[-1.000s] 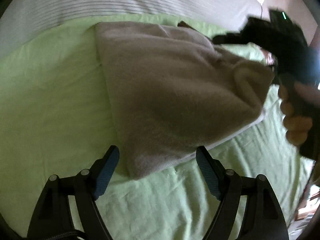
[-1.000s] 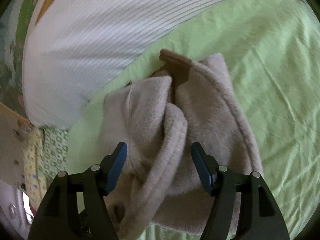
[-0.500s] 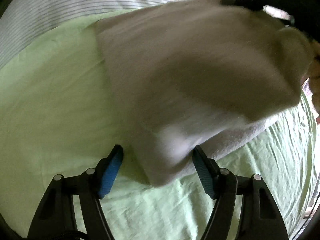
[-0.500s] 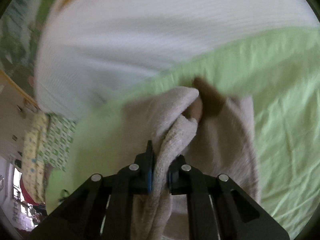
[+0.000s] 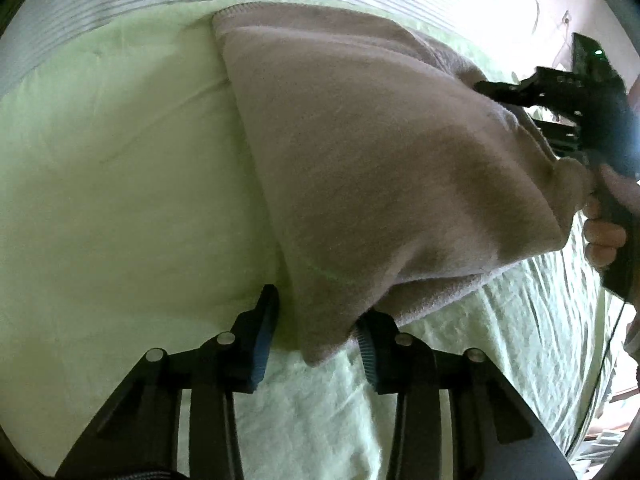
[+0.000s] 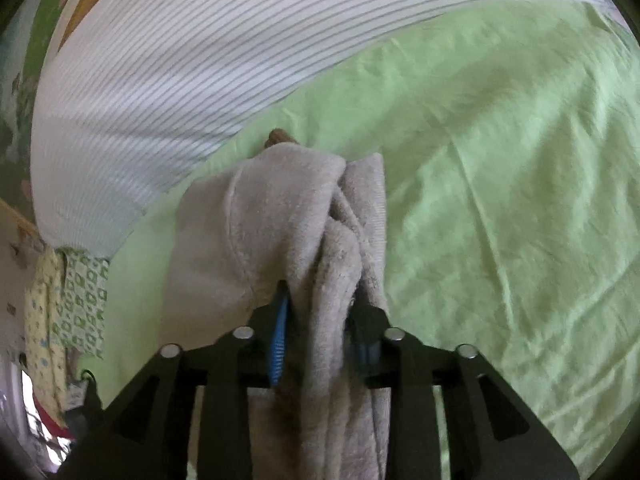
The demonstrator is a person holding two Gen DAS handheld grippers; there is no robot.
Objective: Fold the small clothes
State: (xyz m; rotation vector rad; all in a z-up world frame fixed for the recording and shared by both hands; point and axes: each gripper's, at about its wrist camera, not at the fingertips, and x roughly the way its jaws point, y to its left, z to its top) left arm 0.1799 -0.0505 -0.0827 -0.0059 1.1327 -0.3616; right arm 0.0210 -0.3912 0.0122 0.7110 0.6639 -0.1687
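Step in hand: while the beige fleece garment lies on the green sheet of the bed, a fold is being carried over it; that is judged from one end being gathered up at the right gripper and the near corner being framed by the left gripper.
Garment, place: it is spread across the middle of the sheet, its far edge close to the striped white cover, its near corner pointing at the left camera.
Left gripper: the jaws are closing, and the garment's corner sits between them; the right pad appears to touch the cloth, the left pad stands just clear, so no grip is made yet.
Right gripper: a bunched ridge of fleece runs between the jaws, which are opening; the cloth is still pinched between the pads, though loosely.
Hand: seen at the right edge of the left view, wrapped round the right gripper's handle.
Doing it well: the corner should be taken through all its layers, deep enough that the thick pile does not slip out.
Alignment: the lifted end should be laid edge to edge on the flat part before it is let go.
Risk: if the bunch is released early, a lumpy fold is likely.
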